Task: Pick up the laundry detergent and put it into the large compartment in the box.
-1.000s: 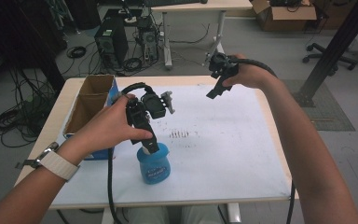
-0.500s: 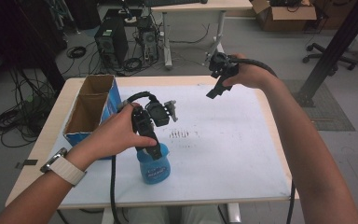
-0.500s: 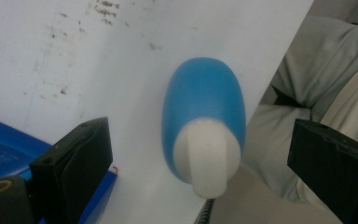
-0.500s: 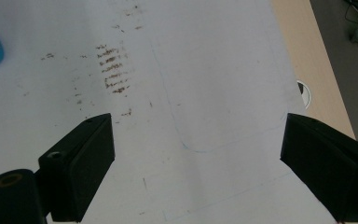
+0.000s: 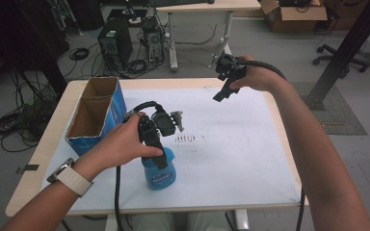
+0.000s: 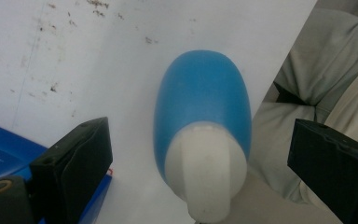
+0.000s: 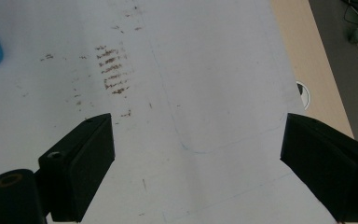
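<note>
Lowered since earlier, the left gripper (image 5: 160,159) hangs with fingers wide around the blue bottle (image 6: 203,116); closing comes next. Right gripper (image 5: 220,95) idles wide.

Blue bottle (image 5: 159,173) label print present, apparently too blurred to read.

Blue plastic bottle (image 5: 159,172) with a white cap, standing upright.
It sits on the white table sheet near the front edge, just right of the blue cardboard box (image 5: 96,115).

left claw (image 5: 160,161) over blue bottle (image 5: 159,173), cardboard box (image 5: 96,113)
</note>
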`<state>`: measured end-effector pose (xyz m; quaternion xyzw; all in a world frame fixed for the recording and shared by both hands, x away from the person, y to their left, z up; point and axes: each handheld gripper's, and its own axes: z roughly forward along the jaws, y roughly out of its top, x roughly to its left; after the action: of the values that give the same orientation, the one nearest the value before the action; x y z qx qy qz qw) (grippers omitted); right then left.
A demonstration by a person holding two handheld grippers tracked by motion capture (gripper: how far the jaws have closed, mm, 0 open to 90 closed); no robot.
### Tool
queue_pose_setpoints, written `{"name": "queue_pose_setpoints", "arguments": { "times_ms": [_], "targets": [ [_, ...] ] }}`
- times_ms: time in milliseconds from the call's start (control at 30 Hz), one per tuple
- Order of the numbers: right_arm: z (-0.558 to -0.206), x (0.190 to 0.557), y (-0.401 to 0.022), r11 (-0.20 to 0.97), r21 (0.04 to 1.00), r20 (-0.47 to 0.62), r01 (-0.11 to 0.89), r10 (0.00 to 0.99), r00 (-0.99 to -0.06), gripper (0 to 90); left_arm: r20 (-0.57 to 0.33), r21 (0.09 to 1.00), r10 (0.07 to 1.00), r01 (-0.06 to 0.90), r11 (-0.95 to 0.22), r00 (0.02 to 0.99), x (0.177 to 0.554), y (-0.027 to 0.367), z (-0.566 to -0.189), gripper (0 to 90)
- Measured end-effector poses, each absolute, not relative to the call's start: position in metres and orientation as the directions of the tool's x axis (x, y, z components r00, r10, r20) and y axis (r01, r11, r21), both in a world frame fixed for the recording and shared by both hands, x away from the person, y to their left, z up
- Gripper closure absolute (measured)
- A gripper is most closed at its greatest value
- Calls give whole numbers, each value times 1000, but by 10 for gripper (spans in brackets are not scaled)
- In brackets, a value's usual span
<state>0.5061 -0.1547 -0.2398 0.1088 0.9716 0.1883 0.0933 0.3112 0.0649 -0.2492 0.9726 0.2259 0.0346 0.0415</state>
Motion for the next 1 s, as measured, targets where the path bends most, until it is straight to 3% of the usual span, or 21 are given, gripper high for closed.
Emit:
{"name": "queue_pose_setpoints", "arguments": {
  "times_ms": [1000],
  "targets": [
    [-241, 505, -152, 906, 386, -141, 174, 244, -959, 98, 38, 70, 434, 431, -900, 900, 313, 64, -281, 86]
  ]
}}
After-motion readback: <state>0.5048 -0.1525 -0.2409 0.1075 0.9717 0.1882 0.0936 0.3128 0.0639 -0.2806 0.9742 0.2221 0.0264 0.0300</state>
